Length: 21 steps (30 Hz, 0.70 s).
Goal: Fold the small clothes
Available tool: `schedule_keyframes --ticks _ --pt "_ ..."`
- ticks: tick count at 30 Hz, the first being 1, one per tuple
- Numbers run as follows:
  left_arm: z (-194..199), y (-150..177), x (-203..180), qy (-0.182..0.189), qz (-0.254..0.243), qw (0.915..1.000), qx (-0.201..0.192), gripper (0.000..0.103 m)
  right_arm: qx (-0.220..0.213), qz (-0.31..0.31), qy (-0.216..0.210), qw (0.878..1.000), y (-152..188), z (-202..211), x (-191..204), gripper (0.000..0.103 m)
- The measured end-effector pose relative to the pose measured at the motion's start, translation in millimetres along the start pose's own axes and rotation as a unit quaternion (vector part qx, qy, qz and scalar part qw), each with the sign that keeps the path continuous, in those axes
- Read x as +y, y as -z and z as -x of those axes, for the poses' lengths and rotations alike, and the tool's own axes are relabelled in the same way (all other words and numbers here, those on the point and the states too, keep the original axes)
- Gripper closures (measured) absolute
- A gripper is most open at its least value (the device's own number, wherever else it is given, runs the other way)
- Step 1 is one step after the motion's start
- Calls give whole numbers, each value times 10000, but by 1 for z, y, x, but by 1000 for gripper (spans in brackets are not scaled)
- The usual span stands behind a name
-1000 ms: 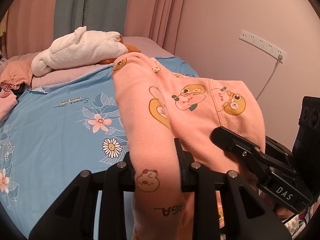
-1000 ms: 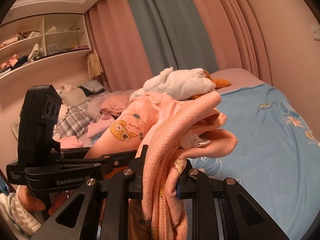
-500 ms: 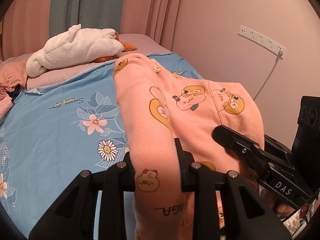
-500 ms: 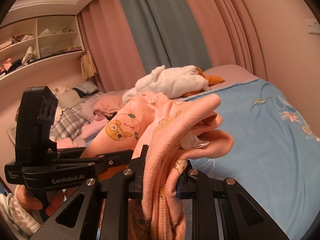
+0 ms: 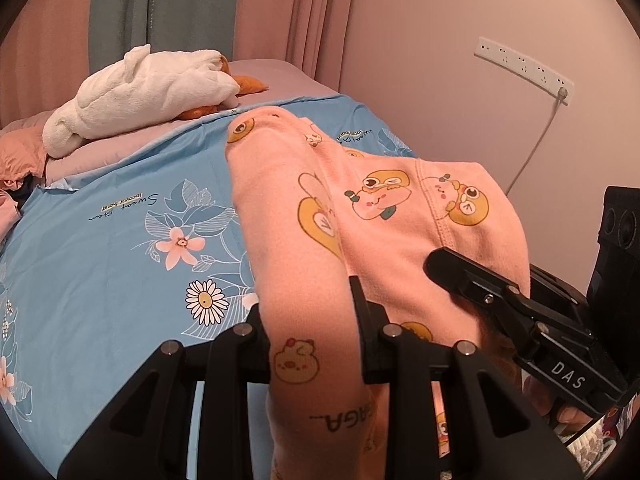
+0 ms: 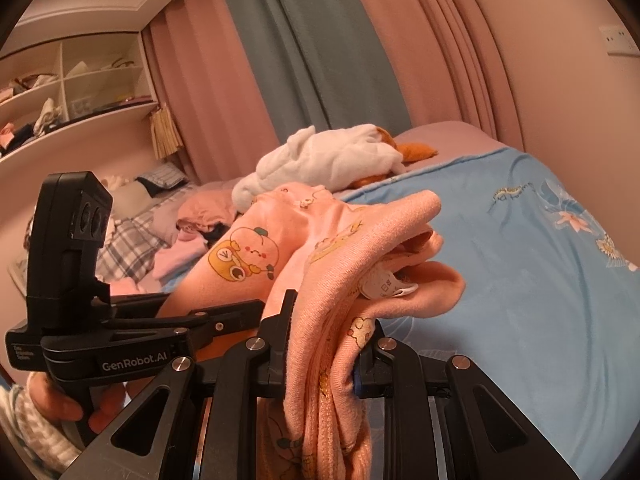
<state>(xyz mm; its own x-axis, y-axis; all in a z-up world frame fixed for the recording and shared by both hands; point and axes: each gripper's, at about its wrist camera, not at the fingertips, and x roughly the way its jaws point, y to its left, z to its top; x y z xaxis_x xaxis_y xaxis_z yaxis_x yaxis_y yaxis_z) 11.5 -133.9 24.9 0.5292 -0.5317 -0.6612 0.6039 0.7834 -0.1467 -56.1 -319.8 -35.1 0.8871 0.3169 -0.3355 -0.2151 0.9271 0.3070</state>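
- The pink garment (image 5: 384,216) is up off the bed (image 5: 100,280), held in the air between the two grippers. It looks gathered and doubled over, not laid flat, so I judge the fold only partly made.
- Left gripper (image 5: 310,320): its jaws are clenched on a thick band of the pink cloth, which runs through them and hangs below.
- Right gripper (image 6: 324,340): its jaws pinch several bunched layers of the same garment, a white label (image 6: 386,284) poking out of the layers just beyond them.
- What is left, as I read it: lay the piece down on the bed, square the edges, press the fold flat. More clothes (image 6: 192,216) lie heaped at the far left, seemingly unfolded.
- The cloth is soft, fleecy knit, salmon pink with printed cartoon animals and a stitched seam; it droops in rounded rolls.
- The bedsheet is smooth blue cotton with flowers; a plush white toy (image 5: 140,88) lies at the far end.
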Motion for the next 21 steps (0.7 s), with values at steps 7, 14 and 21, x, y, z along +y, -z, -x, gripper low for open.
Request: schedule_keyframes --ticks 7,14,21 --pt "-11 -2 -4 7 -40 10000 77 76 22 -112 82 9999 4 0 -2 80" --pt "-26 -4 -5 15 -71 9998 176 76 75 -179 186 9996 8 1 0 80" --pt "-42 -5 -8 35 -97 9995 286 75 129 -266 266 9992 12 -1 -2 80"
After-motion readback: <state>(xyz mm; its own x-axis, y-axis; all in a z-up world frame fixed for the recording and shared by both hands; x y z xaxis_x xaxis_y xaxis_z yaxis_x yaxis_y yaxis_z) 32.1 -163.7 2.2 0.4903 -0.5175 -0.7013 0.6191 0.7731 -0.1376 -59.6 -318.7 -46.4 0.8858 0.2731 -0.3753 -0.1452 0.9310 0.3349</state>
